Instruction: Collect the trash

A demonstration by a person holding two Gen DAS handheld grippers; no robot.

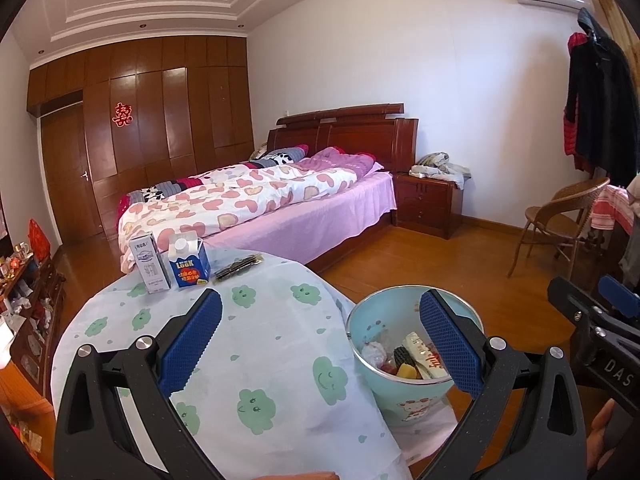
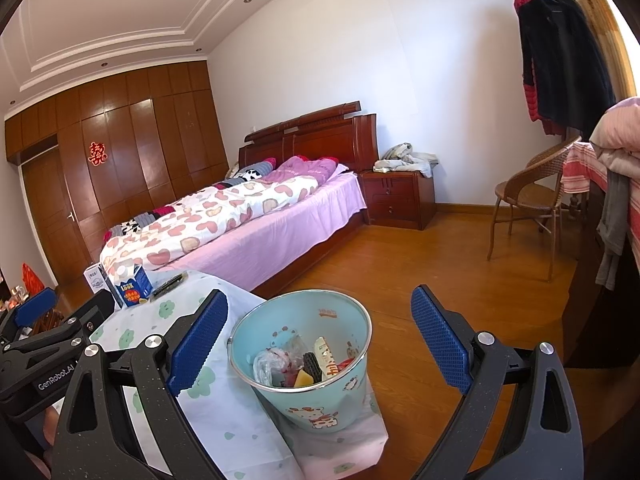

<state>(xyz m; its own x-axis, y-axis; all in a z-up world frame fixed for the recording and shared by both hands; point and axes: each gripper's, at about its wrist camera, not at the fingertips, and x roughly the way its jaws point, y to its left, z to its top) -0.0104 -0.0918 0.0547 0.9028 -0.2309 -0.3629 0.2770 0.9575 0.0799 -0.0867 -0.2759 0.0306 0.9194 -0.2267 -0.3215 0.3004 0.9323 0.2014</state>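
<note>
A light blue trash bucket (image 1: 404, 396) stands at the table's right edge, holding several wrappers and scraps; it also shows in the right wrist view (image 2: 320, 404). On the far side of the table stand a white milk carton (image 1: 149, 264), a blue LOOK carton (image 1: 189, 261) and a dark flat wrapper (image 1: 239, 266). The cartons also show in the right wrist view: the blue carton (image 2: 134, 285), the white carton (image 2: 95, 278), and the wrapper (image 2: 170, 283). My left gripper (image 1: 320, 320) is open and empty above the table near the bucket. My right gripper (image 2: 320, 320) is open and empty above the bucket.
The round table (image 1: 260, 340) has a white cloth with green prints. Behind it are a bed (image 1: 260, 200), a nightstand (image 1: 428, 204), a wicker chair (image 1: 560, 220) and a wooden floor (image 2: 420, 260). A cluttered low shelf (image 1: 24, 300) stands at left.
</note>
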